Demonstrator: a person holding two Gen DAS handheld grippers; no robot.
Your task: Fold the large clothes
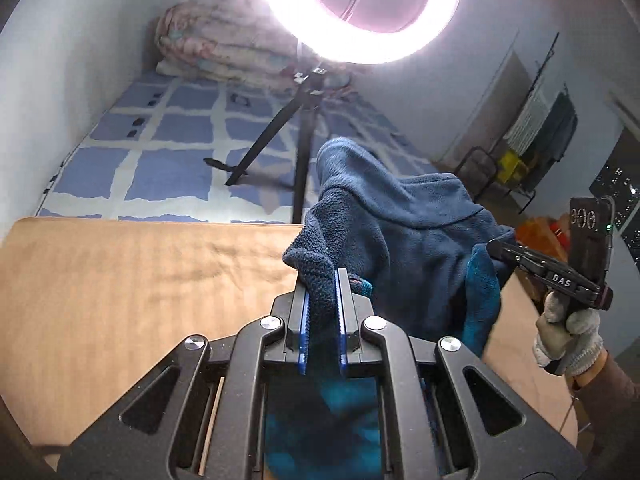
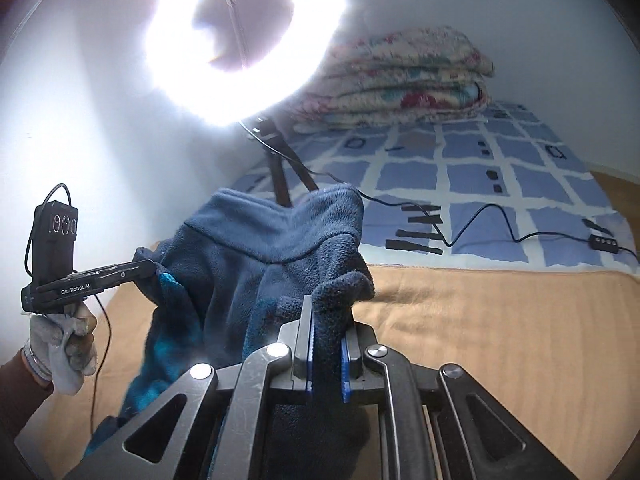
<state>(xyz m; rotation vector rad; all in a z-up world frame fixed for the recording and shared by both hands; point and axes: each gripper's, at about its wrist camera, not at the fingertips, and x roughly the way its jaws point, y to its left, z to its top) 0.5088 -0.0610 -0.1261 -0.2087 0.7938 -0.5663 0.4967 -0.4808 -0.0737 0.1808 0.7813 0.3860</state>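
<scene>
A dark blue fleece garment (image 1: 404, 232) hangs in the air between both grippers, above a tan blanket-covered surface (image 1: 140, 280). My left gripper (image 1: 322, 276) is shut on one bunched edge of the fleece. My right gripper (image 2: 328, 312) is shut on the other edge of the same fleece garment (image 2: 248, 264). In the left wrist view the right gripper (image 1: 494, 246) enters from the right, held by a gloved hand (image 1: 568, 332). In the right wrist view the left gripper (image 2: 150, 266) grips the fabric at the left, held by a gloved hand (image 2: 64, 344). The garment's lower part droops below the frames.
A bright ring light (image 1: 360, 8) on a black tripod (image 1: 304, 152) stands behind the tan surface on a blue checked bed sheet (image 2: 500, 184). A folded floral blanket (image 2: 400, 80) lies at the far wall. A black cable with a control box (image 2: 604, 242) crosses the sheet.
</scene>
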